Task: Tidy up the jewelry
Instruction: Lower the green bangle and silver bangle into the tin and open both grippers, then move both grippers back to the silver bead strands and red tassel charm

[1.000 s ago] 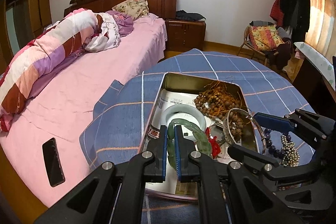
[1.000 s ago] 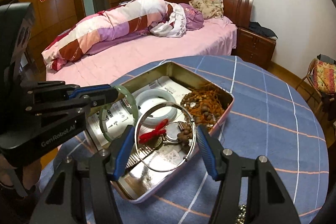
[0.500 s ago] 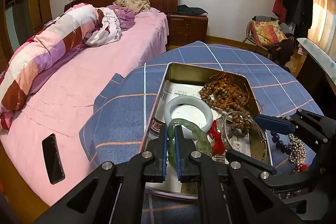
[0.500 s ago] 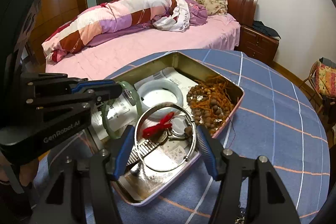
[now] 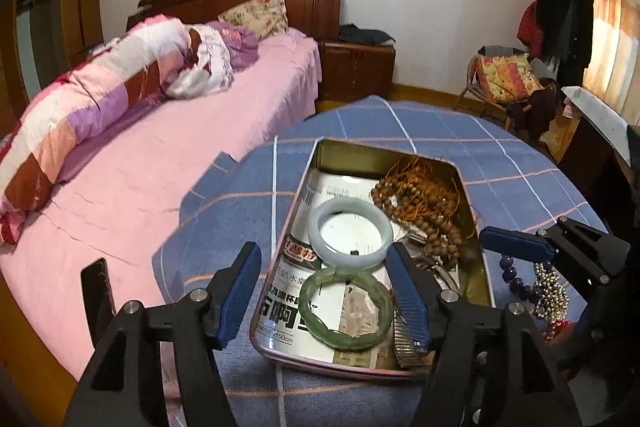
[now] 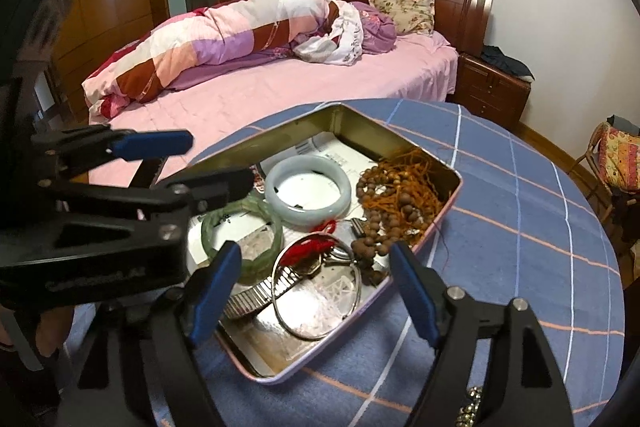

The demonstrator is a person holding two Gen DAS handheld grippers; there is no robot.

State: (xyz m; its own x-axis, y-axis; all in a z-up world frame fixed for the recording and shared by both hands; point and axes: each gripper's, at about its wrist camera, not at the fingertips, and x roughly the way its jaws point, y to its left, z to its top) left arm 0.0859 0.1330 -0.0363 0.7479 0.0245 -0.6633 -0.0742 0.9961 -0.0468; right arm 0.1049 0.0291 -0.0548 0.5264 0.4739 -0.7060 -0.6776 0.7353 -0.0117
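Note:
An open metal tin [image 5: 320,163] [image 6: 400,131] sits on the round table. Flat inside it lie a green bracelet [image 5: 352,342] [image 6: 208,233], a pale jade bangle [image 5: 314,231] [image 6: 308,215], a thin silver bangle [image 6: 276,301], brown beads [image 5: 424,211] [image 6: 396,195], a red tassel [image 6: 316,247] and a metal watch band [image 6: 256,297]. My left gripper [image 5: 324,293] [image 6: 188,167] hovers over the green bracelet, its jaws opening and clear of it. Above the silver bangle, my right gripper [image 6: 314,291] is also opening without touching it.
A blue checked cloth [image 5: 460,147] covers the table. Loose purple beads [image 5: 516,275] and silver beads [image 5: 552,291] lie on it right of the tin. A pink bed [image 5: 160,167] with a dark phone [image 5: 96,291] borders the table's left. A chair [image 5: 504,79] stands behind.
The left jaws have sprung apart and the green bracelet they pinched now lies flat in the tin. The right jaws have widened and the silver bangle has dropped from between them into the tin.

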